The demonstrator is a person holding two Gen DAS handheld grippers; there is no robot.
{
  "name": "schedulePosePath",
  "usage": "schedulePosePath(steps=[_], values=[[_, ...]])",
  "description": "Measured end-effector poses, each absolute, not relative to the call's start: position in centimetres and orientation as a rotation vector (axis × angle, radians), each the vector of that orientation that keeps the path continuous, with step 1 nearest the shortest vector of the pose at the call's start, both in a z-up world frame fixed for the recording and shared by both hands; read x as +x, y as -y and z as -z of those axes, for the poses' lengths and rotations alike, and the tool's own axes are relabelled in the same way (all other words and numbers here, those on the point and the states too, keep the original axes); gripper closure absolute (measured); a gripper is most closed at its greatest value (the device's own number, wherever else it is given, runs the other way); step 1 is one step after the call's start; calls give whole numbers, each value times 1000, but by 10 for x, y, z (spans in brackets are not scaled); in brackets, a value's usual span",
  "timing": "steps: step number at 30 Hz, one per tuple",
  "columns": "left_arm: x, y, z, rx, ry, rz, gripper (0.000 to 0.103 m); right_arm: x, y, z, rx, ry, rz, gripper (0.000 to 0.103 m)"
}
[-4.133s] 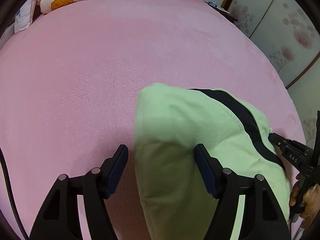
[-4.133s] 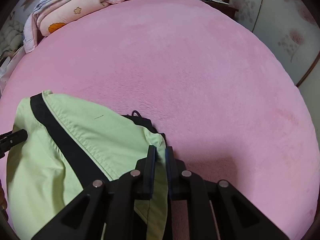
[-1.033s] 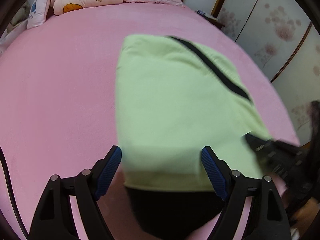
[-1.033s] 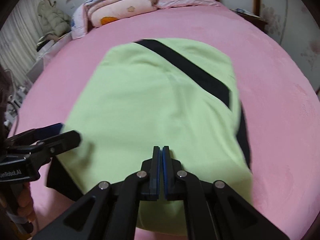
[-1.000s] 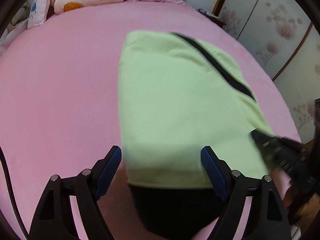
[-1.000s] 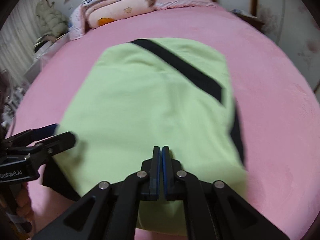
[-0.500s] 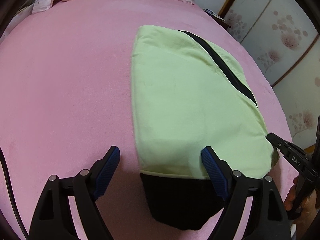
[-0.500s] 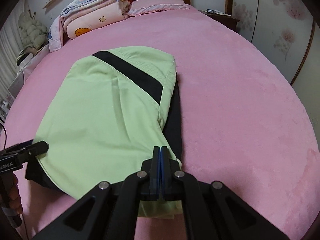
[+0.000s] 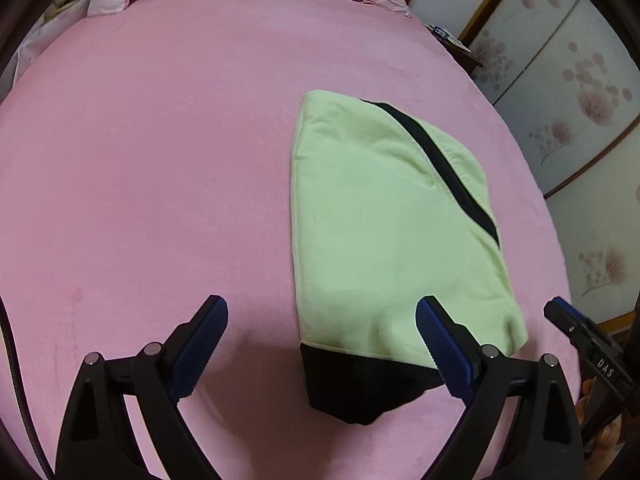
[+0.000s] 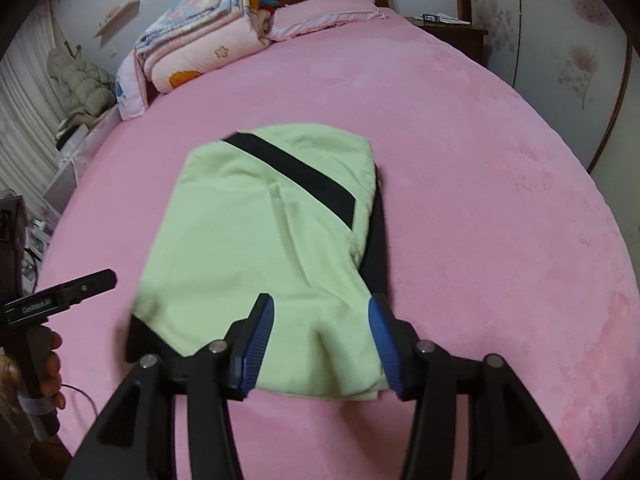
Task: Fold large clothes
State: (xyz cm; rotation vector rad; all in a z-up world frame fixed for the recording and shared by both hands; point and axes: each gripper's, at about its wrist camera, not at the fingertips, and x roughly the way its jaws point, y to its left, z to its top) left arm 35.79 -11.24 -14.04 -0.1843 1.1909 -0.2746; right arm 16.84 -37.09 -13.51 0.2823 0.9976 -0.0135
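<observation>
Left wrist view: the left gripper (image 9: 322, 330) is opening, nothing between its jaws; the folded garment (image 9: 384, 232) lies flat on the bed (image 9: 160, 160). Right wrist view: the right gripper (image 10: 320, 338) is opening above the garment's near edge, releasing it so the fold stays settled.

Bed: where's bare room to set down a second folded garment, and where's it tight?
Widest bare patch: pink bed left of the folded green garment, up to the stacked quilts. Another strip lies between the garment and the bed's right edge. Tight at the near edge, where both opening tongs, left and right, hover, pressing nothing.
</observation>
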Motion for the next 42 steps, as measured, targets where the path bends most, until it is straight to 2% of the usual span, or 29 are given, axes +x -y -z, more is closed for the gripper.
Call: schedulePosePath(steps=[2, 3, 4, 9, 12, 23, 30, 38, 42], values=[[360, 110, 135, -201, -1197, 279, 2, 169, 371, 128, 286, -1003, 14, 51], [361, 109, 134, -206, -1198, 283, 0, 170, 372, 126, 286, -1010, 14, 46], [362, 107, 132, -213, -1197, 286, 0, 171, 373, 124, 287, -1013, 9, 43], [368, 104, 133, -219, -1207, 299, 0, 175, 375, 122, 258, -1025, 4, 40], [372, 103, 146, -239, -1228, 317, 0, 181, 379, 134, 264, -1053, -1, 35], [392, 110, 209, -340, -1323, 402, 0, 212, 398, 203, 311, -1169, -20, 35], [410, 124, 240, -384, -1378, 471, 0, 228, 418, 234, 478, -1188, -128, 35], [427, 133, 258, -460, -1359, 559, 0, 253, 431, 260, 652, -1160, -326, 35], [429, 137, 263, -468, -1352, 561, 0, 271, 421, 267, 629, -1167, -374, 45]])
